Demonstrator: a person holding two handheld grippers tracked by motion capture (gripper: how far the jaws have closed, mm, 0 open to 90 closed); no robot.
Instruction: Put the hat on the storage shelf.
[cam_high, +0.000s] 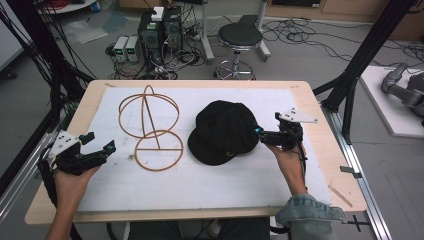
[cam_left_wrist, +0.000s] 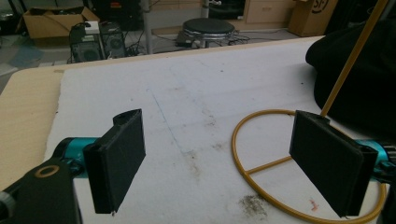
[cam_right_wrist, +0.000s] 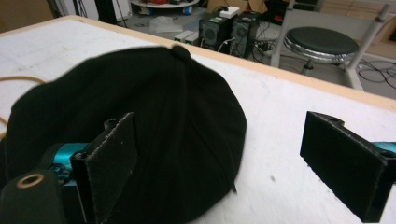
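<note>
Nothing is grasped yet: the black fabric cap (cam_high: 223, 132) lies mid-surface beside the thin brown wire hat stand (cam_high: 150, 127); left gripper (cam_high: 98, 143) and right gripper (cam_high: 260, 134) jaws are spread, empty.

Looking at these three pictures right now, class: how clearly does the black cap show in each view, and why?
High view: the black fabric baseball cap is a flat dark shape, its seams lost. Right gripper view: it is close, with faint panel lines visible. Left gripper view: just a featureless dark mass at the right edge.

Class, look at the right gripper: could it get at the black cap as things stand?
Probably yes. The right gripper sits open beside the black cap on the white mat, with nothing between them.
</note>
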